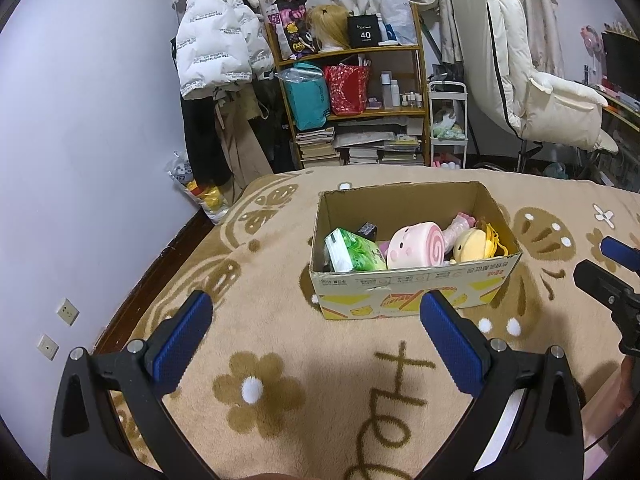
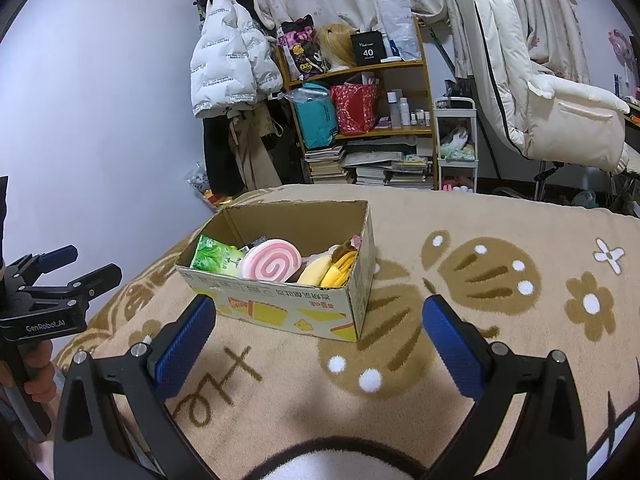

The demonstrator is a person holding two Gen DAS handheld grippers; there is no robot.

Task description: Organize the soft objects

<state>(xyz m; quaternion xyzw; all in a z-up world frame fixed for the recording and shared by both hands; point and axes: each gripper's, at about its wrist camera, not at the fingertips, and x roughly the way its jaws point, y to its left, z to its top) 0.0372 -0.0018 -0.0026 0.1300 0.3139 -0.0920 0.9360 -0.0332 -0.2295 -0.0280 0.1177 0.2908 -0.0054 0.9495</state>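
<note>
An open cardboard box [image 1: 404,292] [image 2: 280,304] stands on the beige flower-patterned blanket [image 1: 280,360] [image 2: 440,360]. Inside lie a green tissue pack [image 1: 354,254] [image 2: 214,258], a pink swirl roll plush [image 1: 416,244] [image 2: 272,266], a yellow plush [image 1: 478,244] [image 2: 328,270] and a pink soft toy [image 1: 460,226]. My left gripper [image 1: 316,316] hovers open in front of the box with nothing between its fingers. My right gripper [image 2: 320,320] is open too, just short of the box's near right corner, holding nothing. Each gripper shows at the edge of the other's view.
Behind the bed stand a cluttered wooden shelf [image 1: 352,92] [image 2: 360,112], hanging white coats [image 1: 216,40] [image 2: 540,80], a small white cart [image 1: 448,124] and a white wall at left [image 1: 80,160]. A hand [image 2: 36,368] holds the left gripper's handle.
</note>
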